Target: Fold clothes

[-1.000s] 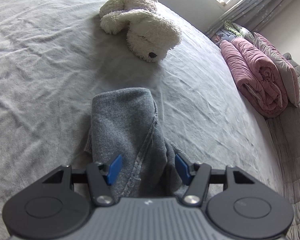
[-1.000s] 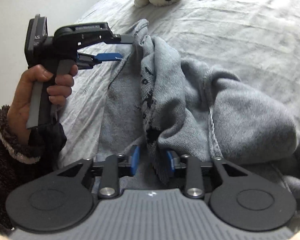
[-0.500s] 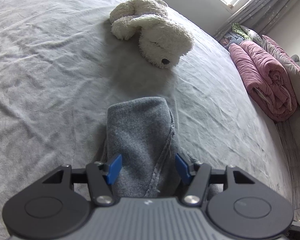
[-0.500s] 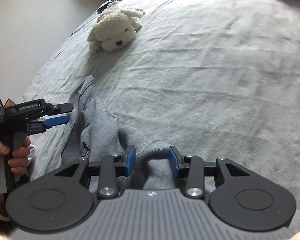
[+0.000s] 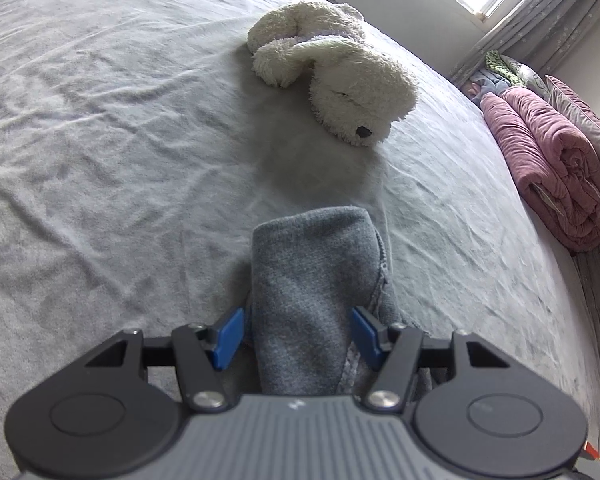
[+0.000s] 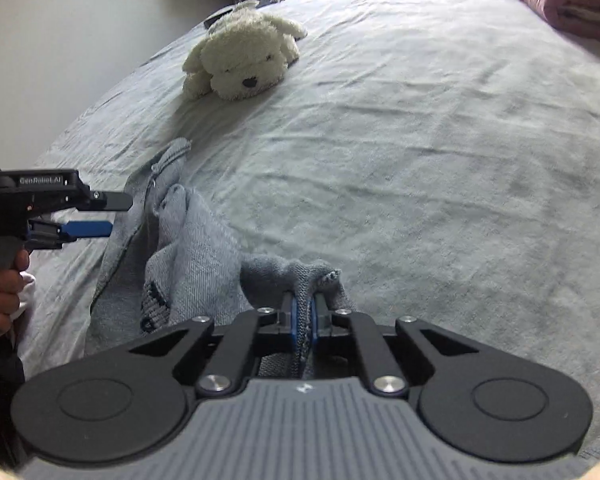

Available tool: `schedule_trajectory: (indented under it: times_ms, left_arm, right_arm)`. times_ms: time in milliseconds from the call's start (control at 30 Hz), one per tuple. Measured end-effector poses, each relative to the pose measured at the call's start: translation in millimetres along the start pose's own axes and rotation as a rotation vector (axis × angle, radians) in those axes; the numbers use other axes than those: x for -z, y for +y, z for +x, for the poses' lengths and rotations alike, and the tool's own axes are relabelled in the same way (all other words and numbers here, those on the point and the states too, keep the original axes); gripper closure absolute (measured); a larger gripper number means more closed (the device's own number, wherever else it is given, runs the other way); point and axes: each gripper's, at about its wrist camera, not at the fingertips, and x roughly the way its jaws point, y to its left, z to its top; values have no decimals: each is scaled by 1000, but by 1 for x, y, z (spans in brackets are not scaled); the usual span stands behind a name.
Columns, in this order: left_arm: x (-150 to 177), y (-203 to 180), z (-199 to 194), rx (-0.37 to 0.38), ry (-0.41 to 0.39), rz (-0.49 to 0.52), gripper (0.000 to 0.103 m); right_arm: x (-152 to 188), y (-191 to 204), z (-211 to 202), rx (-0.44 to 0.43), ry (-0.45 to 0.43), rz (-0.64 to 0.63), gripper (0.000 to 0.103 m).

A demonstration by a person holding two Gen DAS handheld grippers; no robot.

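With right hand-held gripper (image 6: 302,314) clenched on a bunched edge of the grey garment (image 6: 204,256) lying crumpled near on the bed (image 6: 420,140), and left hand-held gripper (image 5: 298,336) released astride a fold, lift slowly, keeping fabric taut.

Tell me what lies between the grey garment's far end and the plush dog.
Only bare, wrinkled bedsheet separates the grey garment from the plush dog, clearest in the left wrist view.

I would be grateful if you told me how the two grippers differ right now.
The right gripper is shut on a fold of the grey sweater; the left gripper stands open with sweater between its blue pads. Both point down at the bed.
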Motion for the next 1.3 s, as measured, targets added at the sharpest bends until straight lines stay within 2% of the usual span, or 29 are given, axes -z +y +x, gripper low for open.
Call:
schedule_trajectory:
  times_ms: [200,467,567,700,833,867,900,933,967,1000,1033,1133,1300]
  left_arm:
    - [0,2,1,-23,-8,0,43]
    - [4,-1,7,-51,-1,23,43]
    - [4,-2,11,-55,-5,32,43]
    - [5,-7,18,-74,-17,67,43]
    - [9,-14,25,-88,-47,109,44]
    - [10,-17,27,-96,-56,125,46]
    - [12,-20,29,-112,-67,151,53]
    - [13,-26,31,-130,-80,180,66]
    - [14,-31,33,-148,-93,210,74]
    - [15,-36,35,-166,-106,240,90]
    - [16,-42,37,-184,-119,269,93]
    - [10,-57,39,-218,-174,320,95]
    - [-21,-82,39,-246,-304,386,95]
  right_arm:
    - [-16,-18,-36,122,-162,20,95]
    - [-20,-73,-71,317,-266,129,95]
    - [-18,-95,-77,383,-281,178,95]
    - [-10,-115,-74,428,-257,224,95]
    - [-1,-121,-62,434,-213,238,95]
    - [1,-122,-60,436,-204,237,95]
    - [2,-121,-58,440,-201,231,95]
    - [2,-120,-57,442,-198,224,95]
    - [2,-119,-55,444,-196,215,95]
    - [0,-118,-54,450,-198,207,95]
    - [-2,-118,-54,453,-206,203,95]
    - [-11,-115,-54,469,-235,177,95]
    - [-36,-107,-51,506,-297,108,95]
